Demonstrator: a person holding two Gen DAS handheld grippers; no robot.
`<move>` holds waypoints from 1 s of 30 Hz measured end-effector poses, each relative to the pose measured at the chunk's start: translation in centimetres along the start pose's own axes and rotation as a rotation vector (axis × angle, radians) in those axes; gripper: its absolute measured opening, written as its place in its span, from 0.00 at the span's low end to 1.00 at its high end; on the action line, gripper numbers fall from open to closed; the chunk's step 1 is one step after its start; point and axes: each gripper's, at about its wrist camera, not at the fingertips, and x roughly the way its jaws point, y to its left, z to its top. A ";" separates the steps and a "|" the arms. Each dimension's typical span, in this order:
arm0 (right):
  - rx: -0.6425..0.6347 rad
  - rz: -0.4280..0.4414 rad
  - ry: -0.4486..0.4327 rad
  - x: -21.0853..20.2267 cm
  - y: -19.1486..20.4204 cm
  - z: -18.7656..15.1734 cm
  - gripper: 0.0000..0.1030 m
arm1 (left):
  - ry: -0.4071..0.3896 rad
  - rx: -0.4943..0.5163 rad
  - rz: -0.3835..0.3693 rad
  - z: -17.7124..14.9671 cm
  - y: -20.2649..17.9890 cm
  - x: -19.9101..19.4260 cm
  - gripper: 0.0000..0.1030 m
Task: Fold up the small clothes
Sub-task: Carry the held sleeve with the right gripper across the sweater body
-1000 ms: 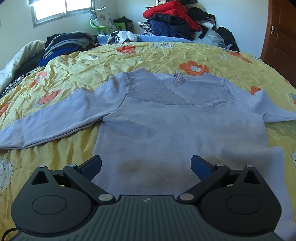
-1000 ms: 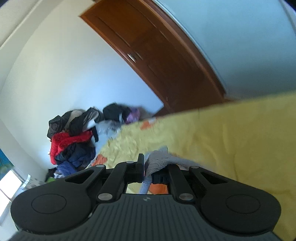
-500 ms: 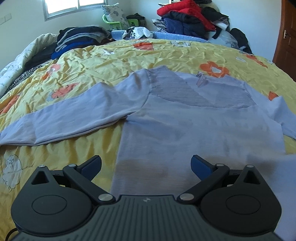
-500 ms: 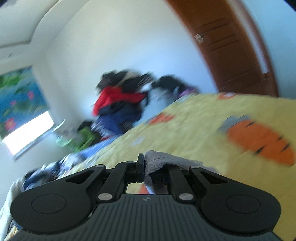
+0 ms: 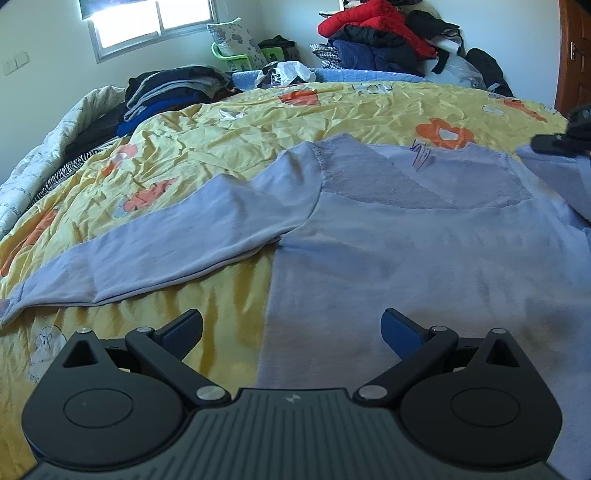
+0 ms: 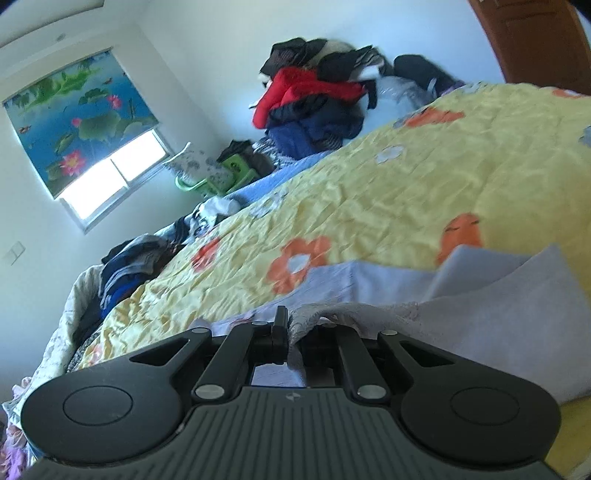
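Pretty early in the fold, judging by how things lie. The lilac long-sleeved top (image 5: 424,251) is spread flat, front down by the look of the neck label, on the yellow flowered bedspread (image 5: 258,122). Its left sleeve (image 5: 177,243) is laid straight out to the side and hasn't been touched. The right sleeve (image 6: 498,295) is the one being worked: its cuff end is pinched tight in the closed jaws of the right gripper (image 6: 291,332), and the fabric is lifted and bunched over toward the body of the top. So one sleeve fold is underway but not laid down yet.

The left gripper (image 5: 291,325) is held wide open, nothing in it, low over the hem edge of the top.

Still to be done, probably: right sleeve set down, left sleeve brought in, then the body folded up. Piles of other clothes (image 5: 373,33) are seen at the far side of the bed.
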 end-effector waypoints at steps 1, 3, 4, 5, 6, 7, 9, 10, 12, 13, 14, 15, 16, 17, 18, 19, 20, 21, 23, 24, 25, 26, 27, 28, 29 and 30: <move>0.000 0.008 0.007 0.1 0.5 -0.2 0.10 | -0.003 -0.001 0.003 -0.1 0.2 0.0 1.00; -0.007 0.017 0.018 0.9 1.4 -0.4 0.10 | -0.004 -0.005 0.011 -0.1 0.5 0.1 1.00; -0.011 0.021 0.023 1.2 1.9 -0.5 0.10 | -0.002 -0.011 0.012 -0.1 0.8 0.1 1.00; -0.013 0.026 0.030 1.7 2.2 -0.5 0.10 | 0.000 -0.020 0.010 -0.1 1.1 0.2 1.00; -0.016 0.031 0.036 2.2 2.6 -0.5 0.10 | 0.002 -0.034 0.008 -0.1 1.5 0.2 1.00; -0.020 0.037 0.044 2.4 3.2 -0.7 0.10 | 0.004 -0.045 0.008 -0.1 1.9 0.2 1.00; -0.026 0.044 0.057 3.7 4.3 -1.1 0.10 | 0.010 -0.064 0.010 -0.1 2.5 0.3 1.00; -0.026 0.048 0.068 4.1 4.7 -1.3 0.10 | 0.013 -0.070 0.013 -0.1 2.8 0.3 1.00; -0.010 0.062 0.093 5.0 5.7 -1.8 0.10 | 0.010 -0.079 0.020 -0.2 3.4 0.2 1.00; -0.010 0.064 0.099 5.3 6.2 -1.9 0.10 | 0.006 -0.084 0.024 -0.2 3.6 0.1 1.00; -0.022 0.065 0.104 5.5 6.9 -2.2 0.10 | 0.002 -0.088 0.027 -0.2 3.8 0.0 1.00; -0.033 0.066 0.109 5.9 7.4 -2.4 0.10 | -0.002 -0.092 0.032 -0.2 4.1 -0.1 1.00; -0.042 0.069 0.113 6.1 8.0 -2.6 0.10 | -0.004 -0.096 0.037 -0.2 4.3 -0.1 1.00; -0.047 0.077 0.121 6.3 8.6 -2.8 0.10 | -0.005 -0.100 0.040 -0.2 4.5 -0.1 1.00; -0.049 0.085 0.127 6.5 9.0 -3.0 0.10 | -0.005 -0.106 0.042 -0.2 4.8 -0.2 1.00; -0.052 0.091 0.132 6.7 9.5 -3.2 0.10 | -0.002 -0.111 0.043 -0.2 4.9 -0.1 1.00; -0.060 0.096 0.137 7.1 10.2 -3.4 0.10 | 0.001 -0.116 0.045 -0.2 5.1 -0.1 1.00; -0.068 0.100 0.141 7.3 10.7 -3.6 0.10 | 0.003 -0.120 0.047 -0.3 5.4 0.0 1.00; -0.083 0.108 0.147 7.7 11.7 -4.0 0.10 | 0.004 -0.125 0.053 -0.3 5.7 0.0 1.00; -0.087 0.109 0.151 7.9 12.1 -4.2 0.10 | 0.006 -0.127 0.056 -0.3 5.9 0.0 1.00; -0.088 0.112 0.157 8.1 12.3 -4.4 0.10 | 0.006 -0.131 0.055 -0.3 6.1 0.0 1.00; -0.085 0.114 0.161 8.3 12.6 -4.5 0.10 | 0.005 -0.135 0.055 -0.3 6.3 -0.1 1.00; -0.082 0.117 0.164 8.4 12.7 -4.6 0.10 | 0.002 -0.141 0.056 -0.3 6.5 -0.1 1.00; -0.081 0.123 0.168 8.5 12.9 -4.8 0.10 | 0.001 -0.148 0.057 -0.4 6.7 -0.1 1.00; -0.081 0.126 0.171 8.6 13.0 -4.9 0.10 | 0.003 -0.155 0.055 -0.3 6.9 -0.1 1.00; -0.082 0.129 0.176 8.7 13.1 -5.0 0.10 | 0.007 -0.162 0.053 -0.4 7.1 0.0 1.00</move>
